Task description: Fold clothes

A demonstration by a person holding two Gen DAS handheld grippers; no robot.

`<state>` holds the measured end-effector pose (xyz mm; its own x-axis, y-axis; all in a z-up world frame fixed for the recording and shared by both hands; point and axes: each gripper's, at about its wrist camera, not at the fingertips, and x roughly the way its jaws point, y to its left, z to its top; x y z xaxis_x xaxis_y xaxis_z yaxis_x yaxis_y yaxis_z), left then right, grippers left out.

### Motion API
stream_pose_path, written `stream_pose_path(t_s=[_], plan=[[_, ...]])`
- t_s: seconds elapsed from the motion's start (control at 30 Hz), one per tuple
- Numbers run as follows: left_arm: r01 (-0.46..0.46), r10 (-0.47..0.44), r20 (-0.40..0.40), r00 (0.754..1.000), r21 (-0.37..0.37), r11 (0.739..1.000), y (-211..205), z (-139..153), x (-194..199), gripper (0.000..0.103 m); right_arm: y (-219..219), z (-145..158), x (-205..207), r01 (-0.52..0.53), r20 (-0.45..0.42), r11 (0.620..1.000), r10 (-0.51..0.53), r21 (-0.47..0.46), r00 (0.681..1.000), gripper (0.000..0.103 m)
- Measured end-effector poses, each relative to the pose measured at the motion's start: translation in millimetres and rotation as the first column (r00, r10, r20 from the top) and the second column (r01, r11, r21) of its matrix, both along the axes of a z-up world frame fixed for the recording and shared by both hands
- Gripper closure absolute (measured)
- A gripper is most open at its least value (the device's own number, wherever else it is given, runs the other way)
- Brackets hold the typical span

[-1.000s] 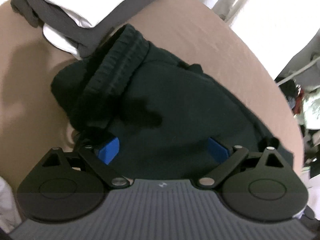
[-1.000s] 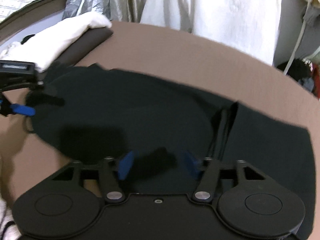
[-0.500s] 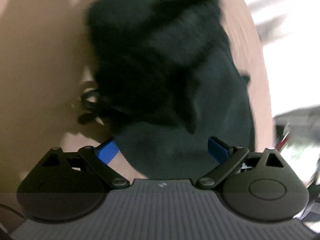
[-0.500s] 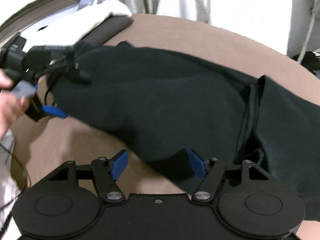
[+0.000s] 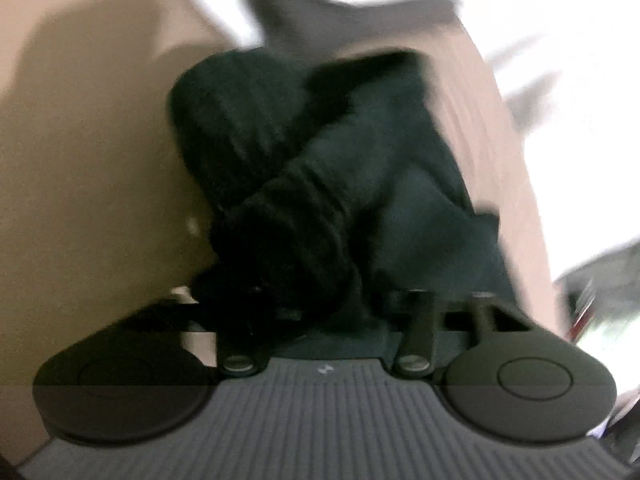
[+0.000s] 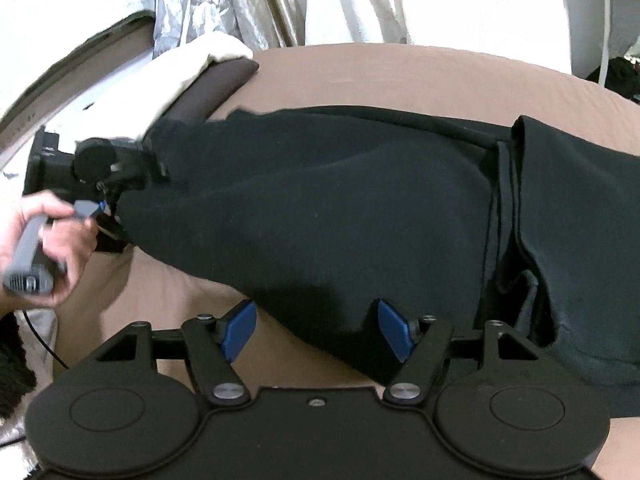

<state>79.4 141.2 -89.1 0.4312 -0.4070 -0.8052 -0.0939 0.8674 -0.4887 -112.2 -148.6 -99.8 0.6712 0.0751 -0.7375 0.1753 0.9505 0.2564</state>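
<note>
A black garment (image 6: 340, 208) lies spread across the brown bed sheet (image 6: 400, 76). In the left wrist view its ribbed cuff end (image 5: 280, 208) is bunched up close in front of the camera. My left gripper (image 5: 328, 312) is closing on that bunched end, and the fabric hides both pads. The right wrist view shows the same left gripper (image 6: 108, 204) at the garment's left end, held by a hand (image 6: 48, 240). My right gripper (image 6: 316, 328) is open, its blue pads on either side of the garment's near edge without pressing it.
A stack of white cloth (image 6: 192, 60) over a dark brown piece (image 6: 216, 88) lies at the bed's back left. Silver curtain (image 6: 224, 4) and white fabric (image 6: 440, 0) hang behind. A thin cable (image 6: 36, 332) runs off at the lower left.
The left jaws went from wide apart to drawn in on the bunched cuff, and the gripper dropped closer to it. The right gripper lowered to the garment's near edge.
</note>
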Motion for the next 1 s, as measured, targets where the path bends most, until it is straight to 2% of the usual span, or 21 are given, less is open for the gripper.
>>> stream_pose_path(t_s=[0.03,0.1,0.17,0.2,0.27,0.3,0.33,0.37,0.5,0.53,0.6,0.63,0.7,0.73,0.77,0.8,0.83,0.87,0.93,1.0], plan=[[0.039,-0.044,0.064,0.997,0.078,0.996,-12,12,-7,0.076,-1,0,1,0.006,0.001,1.0,-0.006,0.0,1.0,0.031],[0.096,-0.142,0.186,0.972,0.239,0.966,-37,37,-23,0.081,-7,4,-2,0.023,0.003,1.0,-0.023,-0.021,1.0,0.031],[0.115,-0.26,0.312,0.914,0.416,0.902,-64,63,-45,0.081,-19,12,-8,0.052,0.005,0.999,-0.052,-0.008,0.999,0.03],[0.112,-0.318,0.362,0.876,0.489,0.865,-77,74,-59,0.081,-31,15,-13,0.068,-0.001,0.996,-0.068,0.061,0.998,0.03],[0.103,-0.405,0.429,0.807,0.574,0.813,-99,91,-81,0.082,-59,20,-22,0.1,-0.028,0.964,-0.095,0.248,0.995,0.03],[0.108,-0.442,0.457,0.772,0.591,0.799,-108,100,-91,0.082,-74,24,-29,0.112,-0.04,0.947,-0.105,0.302,0.994,0.03],[0.114,-0.477,0.482,0.735,0.606,0.787,-116,108,-101,0.082,-87,29,-37,0.122,-0.049,0.942,-0.112,0.314,0.993,0.03],[0.127,-0.502,0.501,0.705,0.607,0.785,-122,118,-111,0.082,-100,34,-46,0.135,-0.06,0.944,-0.123,0.301,0.991,0.03],[0.181,-0.572,0.559,0.601,0.601,0.778,-163,158,-153,0.082,-153,46,-76,0.195,-0.085,0.973,-0.185,0.125,0.979,0.03],[0.202,-0.588,0.572,0.572,0.596,0.777,-175,167,-167,0.082,-168,46,-83,0.207,-0.072,0.972,-0.199,0.113,0.977,0.03],[0.26,-0.62,0.592,0.515,0.581,0.771,-204,179,-190,0.082,-197,40,-98,0.231,-0.005,0.956,-0.234,0.178,0.972,0.03],[0.299,-0.636,0.597,0.488,0.57,0.765,-221,180,-198,0.083,-212,31,-107,0.263,0.03,0.928,-0.28,0.262,0.959,0.03],[0.389,-0.667,0.597,0.446,0.542,0.745,-253,188,-218,0.083,-239,10,-127,0.347,0.047,0.823,-0.41,0.45,0.911,0.03],[0.437,-0.685,0.593,0.423,0.529,0.727,-270,190,-230,0.083,-252,0,-137,0.377,0.045,0.754,-0.472,0.538,0.88,0.03],[0.488,-0.713,0.565,0.416,0.522,0.699,-291,182,-234,0.082,-265,-10,-147,0.399,0.036,0.676,-0.532,0.62,0.846,0.03],[0.539,-0.741,0.533,0.409,0.514,0.667,-313,174,-236,0.08,-273,-15,-154,0.431,0.017,0.637,-0.571,0.639,0.82,0.03],[0.588,-0.768,0.501,0.4,0.502,0.634,-335,165,-239,0.076,-275,-12,-158,0.48,-0.006,0.649,-0.591,0.591,0.807,0.03],[0.64,-0.808,0.44,0.393,0.5,0.583,-358,152,-245,0.075,-277,-11,-161,0.51,-0.026,0.648,-0.604,0.566,0.796,0.03],[0.729,-0.889,0.255,0.38,0.509,0.457,-399,110,-251,0.074,-281,-15,-166,0.531,-0.059,0.624,-0.615,0.573,0.786,0.03],[0.761,-0.904,0.18,0.387,0.492,0.423,-407,82,-255,0.074,-285,-20,-170,0.552,-0.093,0.599,-0.625,0.579,0.775,0.031]])
